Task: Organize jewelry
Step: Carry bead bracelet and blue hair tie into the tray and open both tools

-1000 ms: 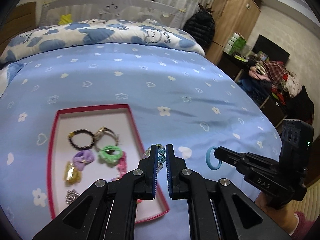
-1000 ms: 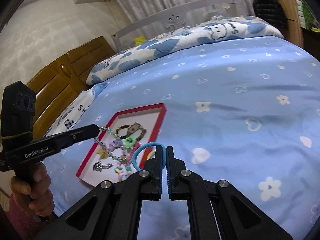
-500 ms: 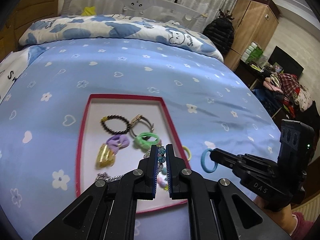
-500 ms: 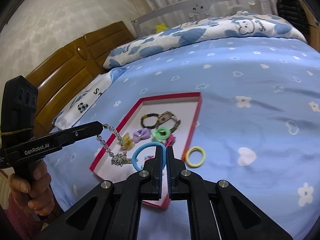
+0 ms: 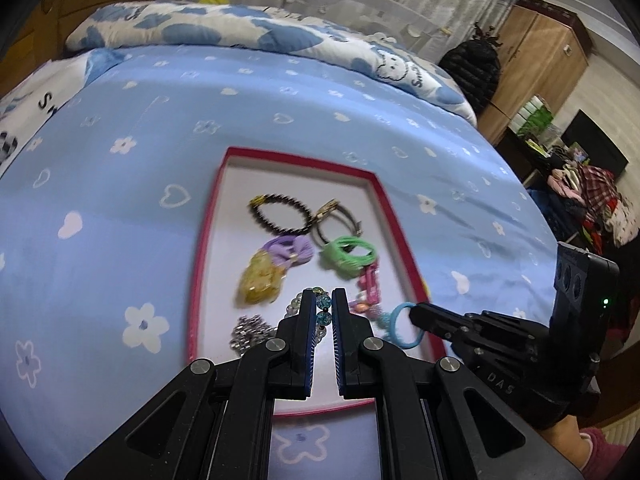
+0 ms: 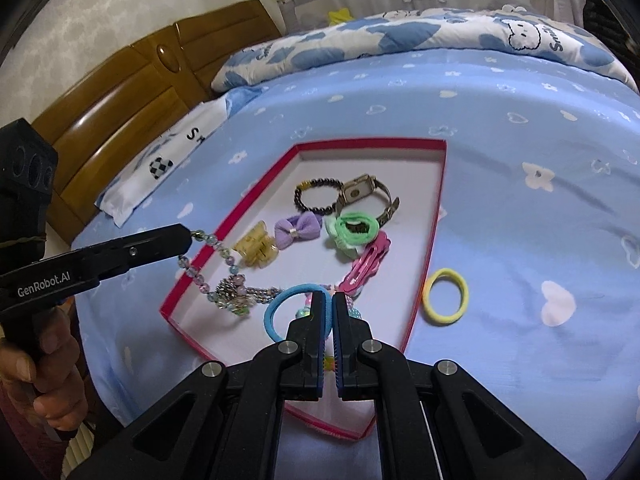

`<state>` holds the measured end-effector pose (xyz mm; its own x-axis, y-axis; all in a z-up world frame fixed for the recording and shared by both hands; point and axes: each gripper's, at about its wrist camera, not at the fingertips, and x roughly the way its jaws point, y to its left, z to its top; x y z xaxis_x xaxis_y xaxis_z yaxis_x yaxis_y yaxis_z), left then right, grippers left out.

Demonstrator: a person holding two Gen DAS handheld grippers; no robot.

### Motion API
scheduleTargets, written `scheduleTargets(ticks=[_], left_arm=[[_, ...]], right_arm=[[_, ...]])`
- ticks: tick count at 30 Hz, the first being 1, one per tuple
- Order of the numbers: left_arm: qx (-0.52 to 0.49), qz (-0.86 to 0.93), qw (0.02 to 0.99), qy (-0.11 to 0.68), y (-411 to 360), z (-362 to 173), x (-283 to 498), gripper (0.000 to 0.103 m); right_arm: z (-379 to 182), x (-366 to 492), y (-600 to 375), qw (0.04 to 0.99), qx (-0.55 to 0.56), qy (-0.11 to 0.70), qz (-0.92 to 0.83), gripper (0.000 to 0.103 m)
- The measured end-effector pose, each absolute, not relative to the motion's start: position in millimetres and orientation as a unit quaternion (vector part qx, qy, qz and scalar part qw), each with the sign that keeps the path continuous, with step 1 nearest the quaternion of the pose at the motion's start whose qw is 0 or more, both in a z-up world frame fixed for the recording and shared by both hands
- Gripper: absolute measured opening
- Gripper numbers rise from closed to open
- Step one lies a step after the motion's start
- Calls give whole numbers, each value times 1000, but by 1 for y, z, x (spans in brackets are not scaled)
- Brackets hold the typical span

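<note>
A red-rimmed white tray (image 5: 208,216) (image 6: 436,216) lies on the blue bedspread. It holds a dark bead bracelet (image 6: 316,196), a watch (image 6: 364,192), a green hair tie (image 6: 352,230), a purple bow (image 6: 298,230), a yellow claw clip (image 6: 256,250), a pink clip (image 6: 368,266) and a silver chain (image 5: 248,330). My left gripper (image 5: 323,312) is shut on a beaded necklace (image 6: 208,264), which hangs into the tray's near left corner. My right gripper (image 6: 327,308) is shut on a blue hair tie (image 6: 280,304) (image 5: 402,330) over the tray's near end.
A yellow hair tie (image 6: 446,296) lies on the bedspread just right of the tray. A folded quilt (image 5: 240,36) lies at the bed's far end. A wooden headboard (image 6: 120,92) stands to the left, and a wardrobe (image 5: 536,64) and cluttered shelves to the right.
Both grippers have moved left over the tray. The necklace's lower end has come down onto the tray floor, and the blue hair tie is now above the tray.
</note>
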<state>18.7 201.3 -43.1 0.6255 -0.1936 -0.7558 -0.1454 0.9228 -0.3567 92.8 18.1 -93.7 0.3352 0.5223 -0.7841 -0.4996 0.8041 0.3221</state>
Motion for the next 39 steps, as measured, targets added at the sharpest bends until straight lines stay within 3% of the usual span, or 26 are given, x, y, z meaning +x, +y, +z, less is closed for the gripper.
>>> scheduleTargets(ticks=[15, 39], left_arm=[[-190, 35, 864, 465, 210, -80, 29, 6], [-166, 52, 856, 487, 209, -99, 37, 9]], right_arm=[[-117, 102, 31, 806, -21, 510, 300, 3], [-116, 101, 28, 803, -4, 513, 302, 14]])
